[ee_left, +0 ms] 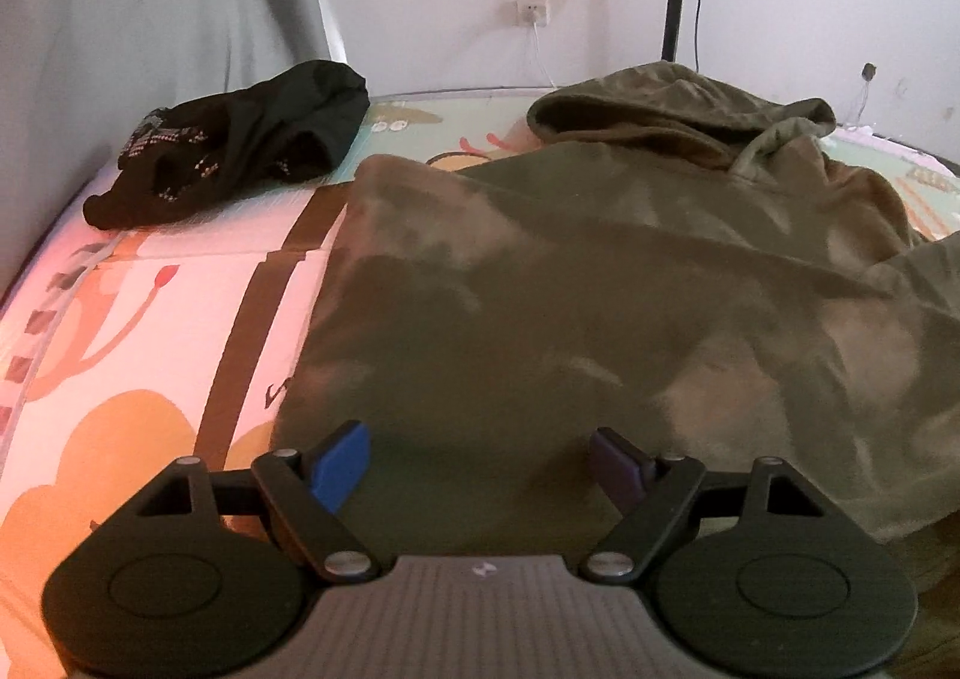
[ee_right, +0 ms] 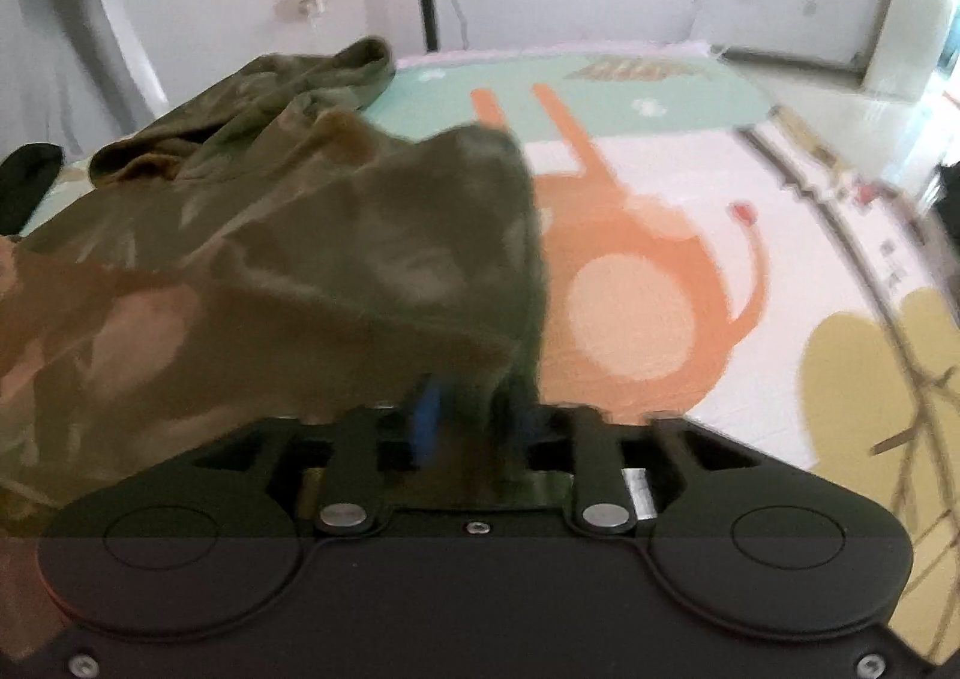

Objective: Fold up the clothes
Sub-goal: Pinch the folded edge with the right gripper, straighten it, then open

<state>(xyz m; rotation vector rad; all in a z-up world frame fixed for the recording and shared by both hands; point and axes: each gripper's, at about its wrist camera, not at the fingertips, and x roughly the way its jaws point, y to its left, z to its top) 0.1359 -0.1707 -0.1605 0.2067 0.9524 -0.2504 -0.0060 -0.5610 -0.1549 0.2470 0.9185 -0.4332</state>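
Beside bare mat (ee_right: 690,187), right hand-held gripper (ee_right: 474,427) straddles hoodie (ee_left: 570,283) edge; left hand-held gripper (ee_left: 480,463) spread wide.

Olive hoodie (ee_right: 270,259) motion-blurred, covering right tongs' (ee_right: 474,427) blue pads, grip unclear

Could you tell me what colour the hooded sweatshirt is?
The sweatshirt is mottled olive green, clearest in the left wrist view.
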